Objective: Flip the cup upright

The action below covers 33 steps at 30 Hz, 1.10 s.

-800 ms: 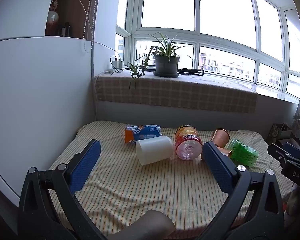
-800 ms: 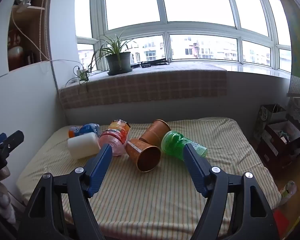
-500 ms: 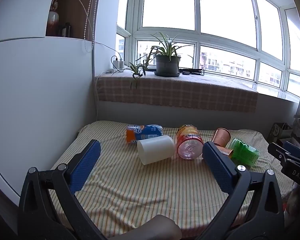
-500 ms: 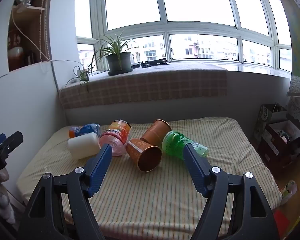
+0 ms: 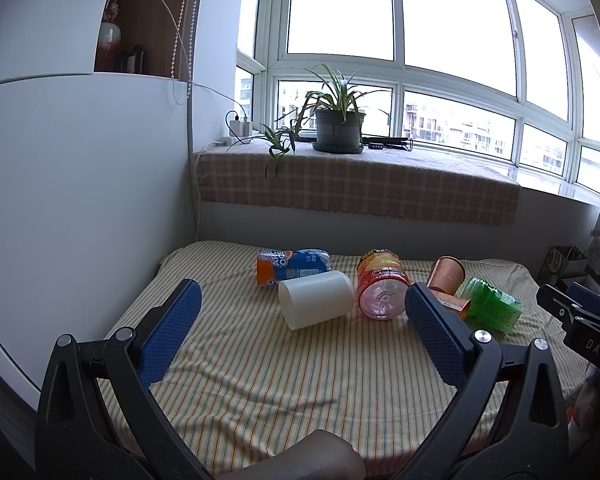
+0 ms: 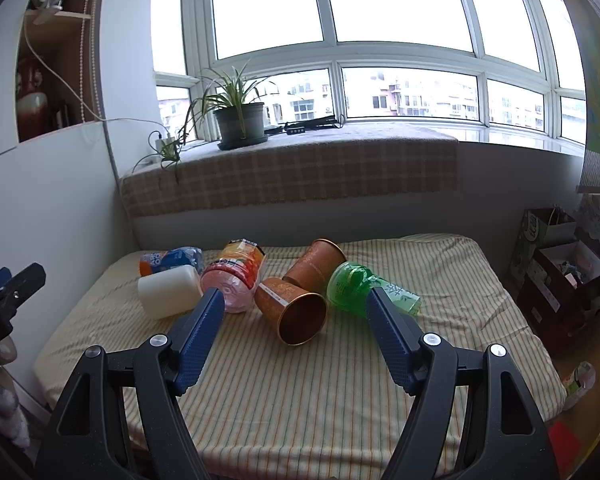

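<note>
A white cup (image 5: 315,299) lies on its side on the striped cloth, mouth toward me; it also shows in the right wrist view (image 6: 168,290). Two copper cups lie on their sides: the near one (image 6: 291,310) with its mouth toward me, the far one (image 6: 315,263) behind it. In the left wrist view the near copper cup (image 5: 454,305) is partly hidden by a finger. My left gripper (image 5: 300,310) is open and empty, short of the white cup. My right gripper (image 6: 296,314) is open and empty, short of the near copper cup.
Lying bottles sit among the cups: a blue-orange one (image 5: 292,265), an orange-pink one (image 5: 381,284) and a green one (image 6: 364,287). A white wall panel (image 5: 80,200) borders the table's left. Boxes (image 6: 556,256) stand off the right edge. A potted plant (image 5: 338,128) sits on the sill.
Both grippers have drifted very slightly; the objects sit a touch lower and right in the left view. Nothing was grasped or moved.
</note>
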### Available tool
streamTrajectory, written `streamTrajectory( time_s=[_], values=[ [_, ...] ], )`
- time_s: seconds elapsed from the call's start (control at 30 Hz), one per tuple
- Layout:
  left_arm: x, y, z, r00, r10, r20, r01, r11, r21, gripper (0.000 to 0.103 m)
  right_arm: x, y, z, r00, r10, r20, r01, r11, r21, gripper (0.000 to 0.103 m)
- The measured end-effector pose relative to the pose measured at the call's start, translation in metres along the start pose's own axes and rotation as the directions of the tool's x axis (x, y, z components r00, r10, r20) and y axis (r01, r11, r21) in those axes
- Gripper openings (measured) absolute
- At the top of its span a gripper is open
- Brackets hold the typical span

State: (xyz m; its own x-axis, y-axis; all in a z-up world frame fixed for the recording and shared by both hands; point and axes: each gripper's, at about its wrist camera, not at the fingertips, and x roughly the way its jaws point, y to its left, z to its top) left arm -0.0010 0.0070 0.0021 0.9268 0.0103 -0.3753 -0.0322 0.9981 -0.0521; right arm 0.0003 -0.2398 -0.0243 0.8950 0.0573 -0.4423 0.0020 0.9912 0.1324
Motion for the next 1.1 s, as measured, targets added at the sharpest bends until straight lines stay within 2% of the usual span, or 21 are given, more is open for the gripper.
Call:
streamTrajectory(
  time_s=[1.1],
  values=[
    [0.0004, -0.0001, 0.0006, 1.000, 0.002, 0.000, -0.002, 1.000, 0.004, 0.103, 0.0024, 0.0002, 0.0021, 1.000, 0.019, -0.005, -0.019, 1.000, 0.004, 0.073]
  ],
)
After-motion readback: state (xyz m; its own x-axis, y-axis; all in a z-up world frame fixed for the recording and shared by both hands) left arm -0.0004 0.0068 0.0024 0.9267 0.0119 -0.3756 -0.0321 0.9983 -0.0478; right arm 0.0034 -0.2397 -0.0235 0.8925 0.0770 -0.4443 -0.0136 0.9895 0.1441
